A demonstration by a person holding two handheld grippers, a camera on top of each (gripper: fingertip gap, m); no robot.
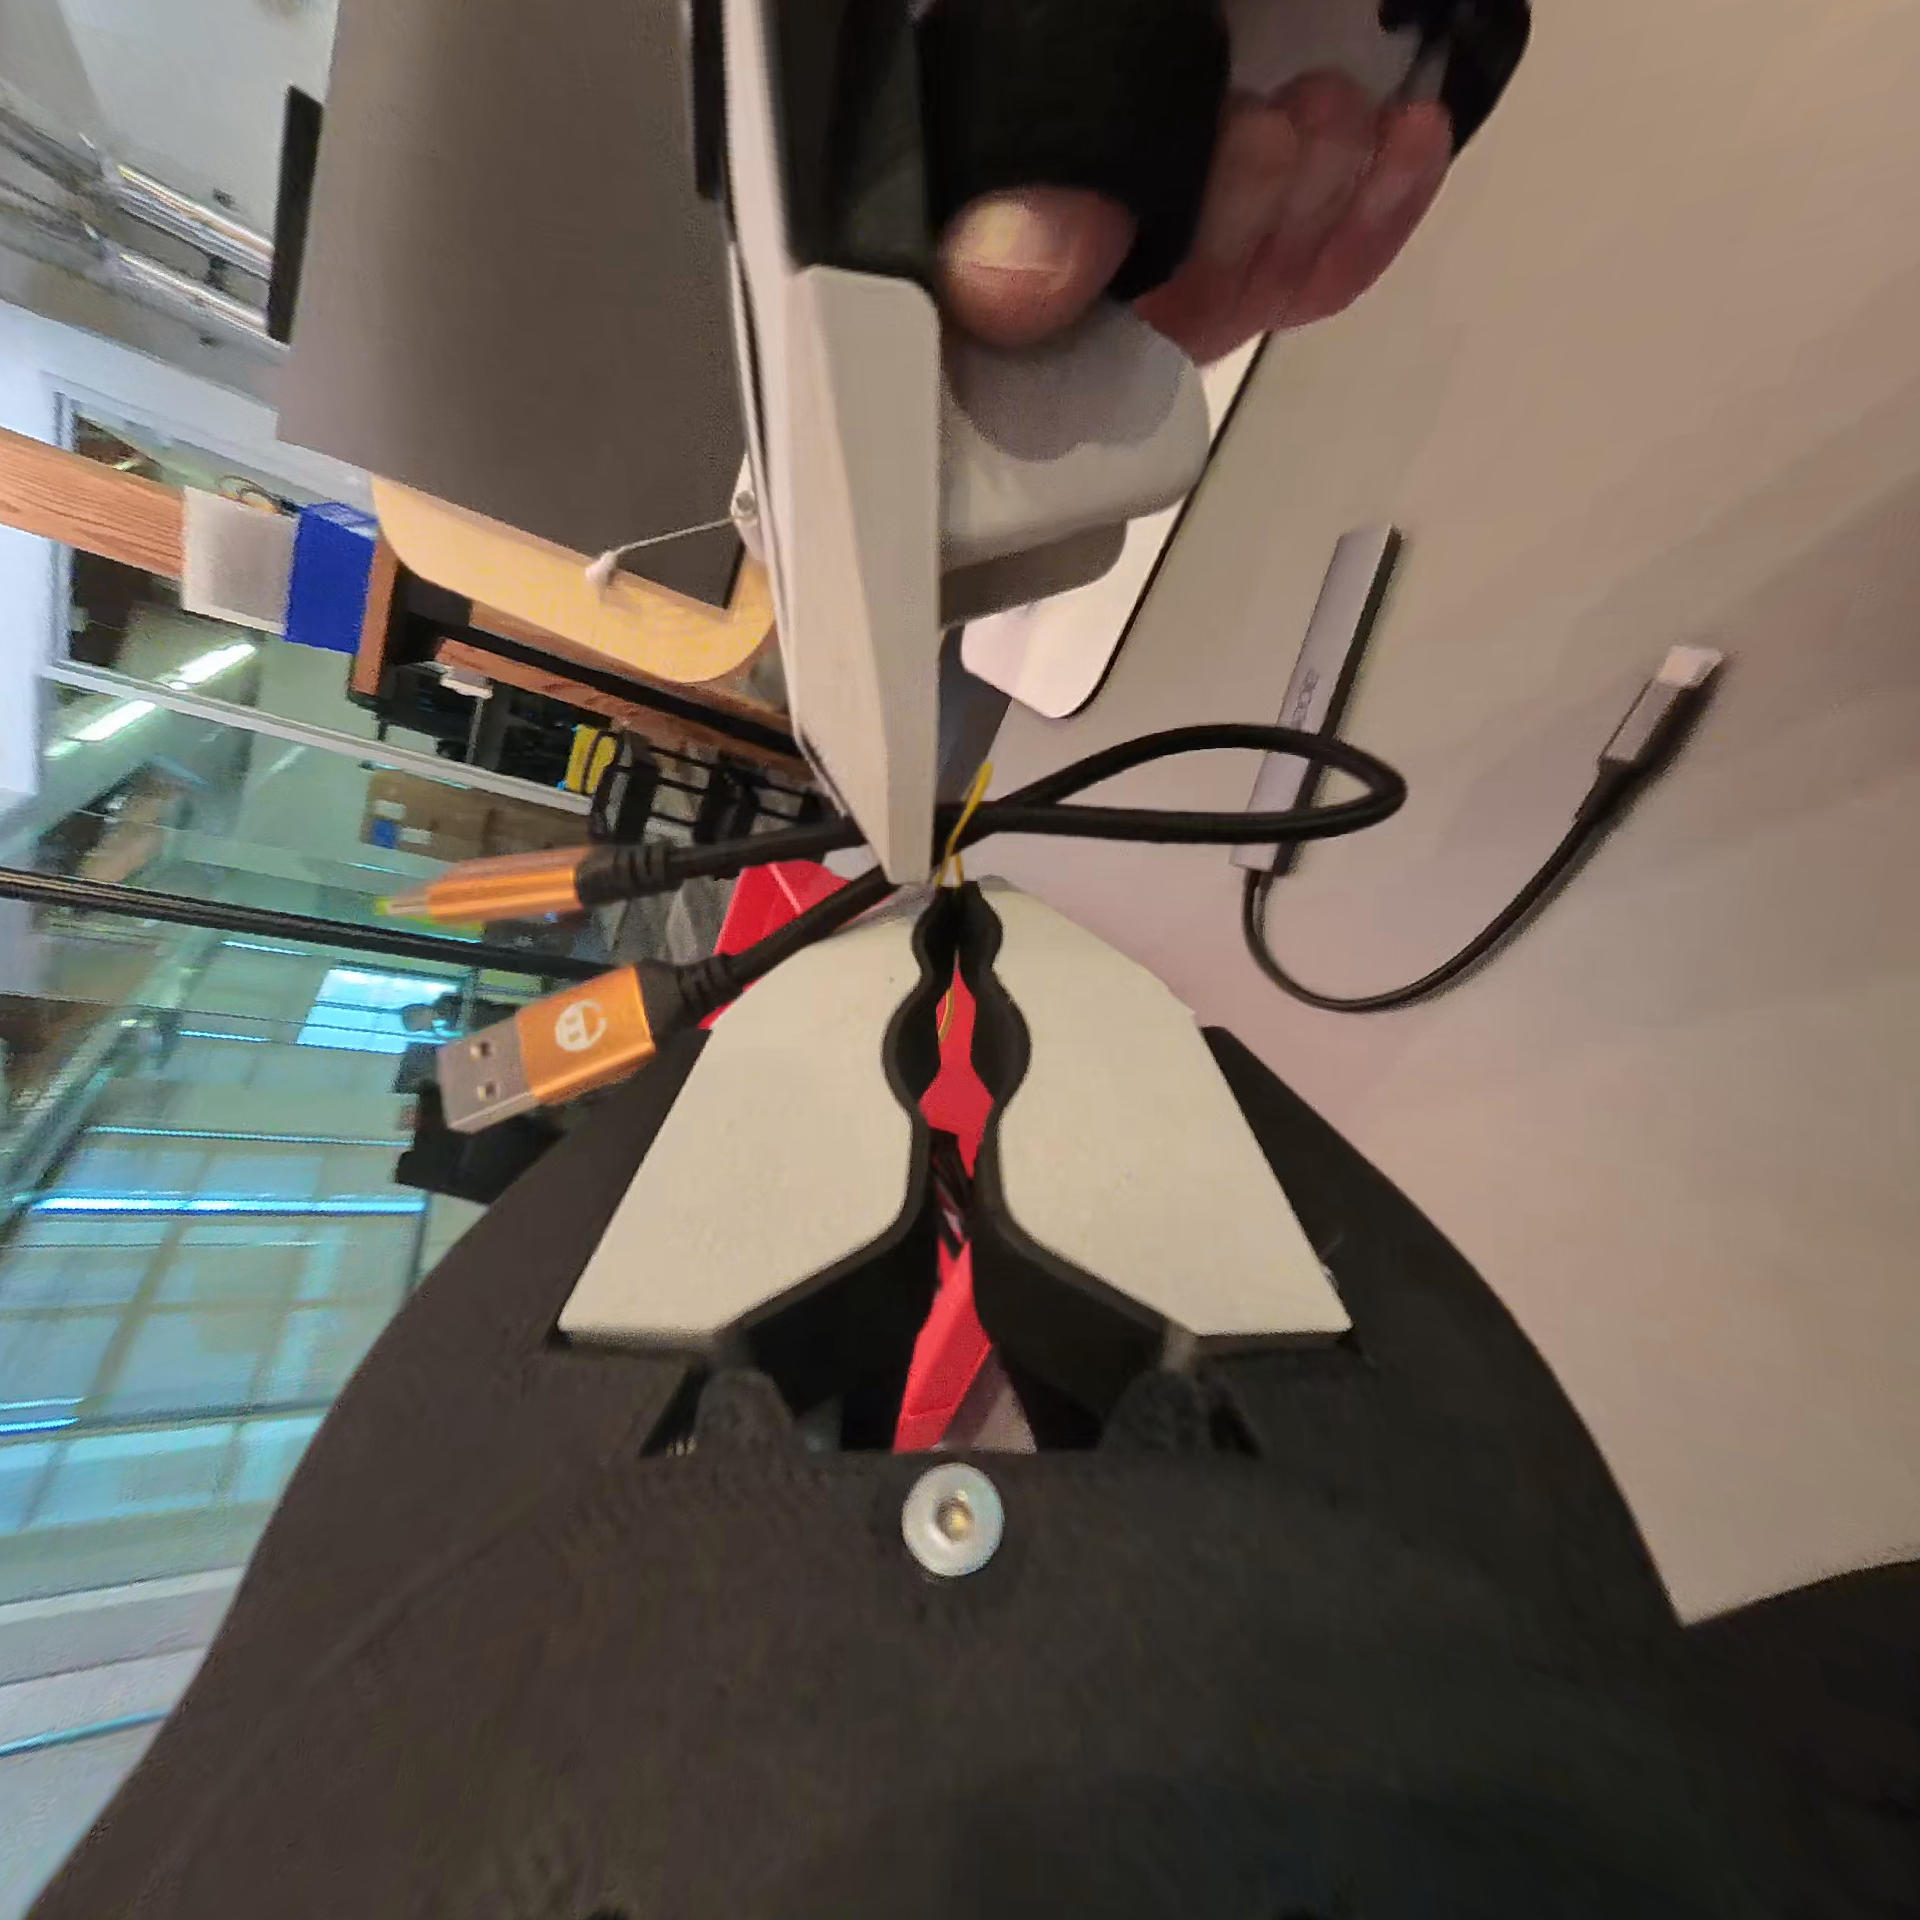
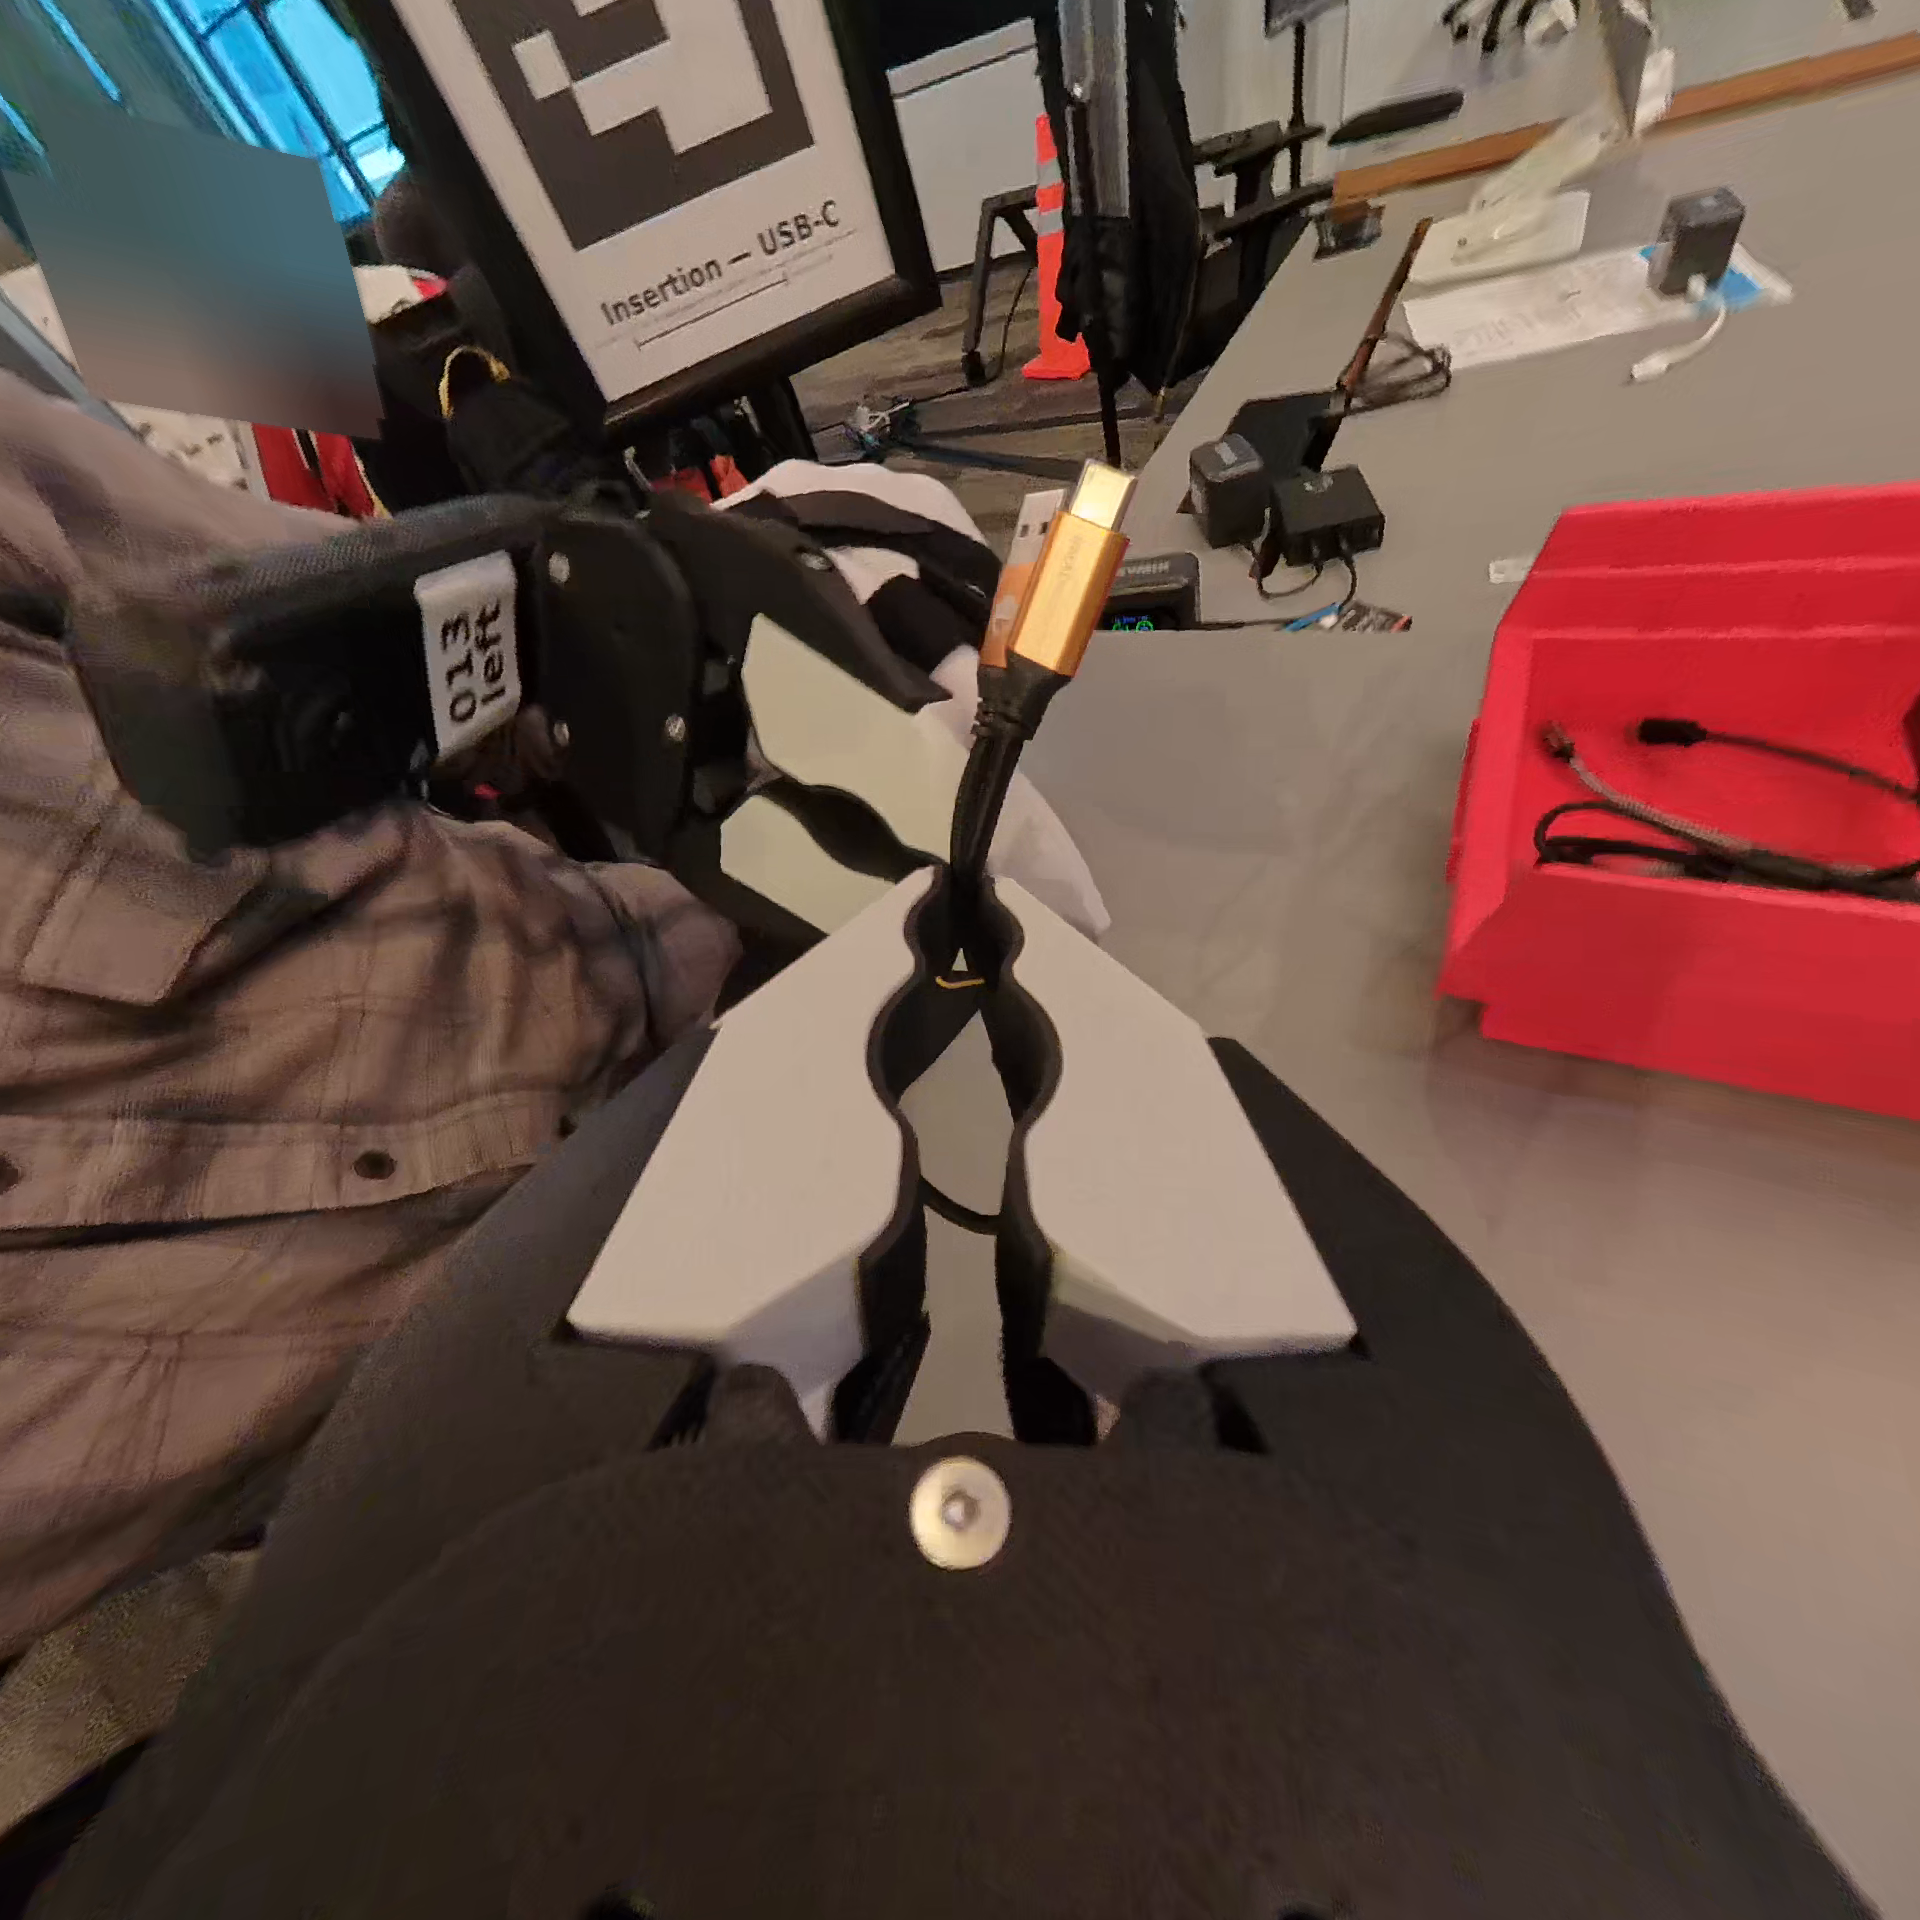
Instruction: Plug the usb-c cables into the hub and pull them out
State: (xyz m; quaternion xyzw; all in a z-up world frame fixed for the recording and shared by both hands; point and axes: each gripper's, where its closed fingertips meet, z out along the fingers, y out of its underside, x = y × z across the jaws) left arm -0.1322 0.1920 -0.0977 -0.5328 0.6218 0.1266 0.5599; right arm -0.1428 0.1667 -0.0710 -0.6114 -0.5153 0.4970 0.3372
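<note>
**Both grippers pinching the orange-ended cable, hub untouched on the surface**

Left gripper [image 1: 951,904]: fingers closed down to a thin gap, tips clamped on the black braided cable [image 1: 1195,805] where it's bundled with a thin yellow tie [image 1: 971,805]. Right gripper [image 2: 961,899]: fingers likewise nearly together, pinching the same bundle at the tips. Its white fingertip meets the left tips in the left wrist view.

Two orange-sleeved plugs stick out past the grip: USB-A plug [image 1: 540,1055] and USB-C plug [image 2: 1070,561], side by side, in the air, well off the grey surface [image 1: 1610,1143].

Hub [image 1: 1314,707]: slim grey bar lying flat on the surface, its own short black lead [image 1: 1455,961] looping out to a silver plug [image 1: 1662,707]. Nothing visibly plugged into it.

Red bin [image 2: 1683,800] on the surface, right side, holds more dark cables.
</note>
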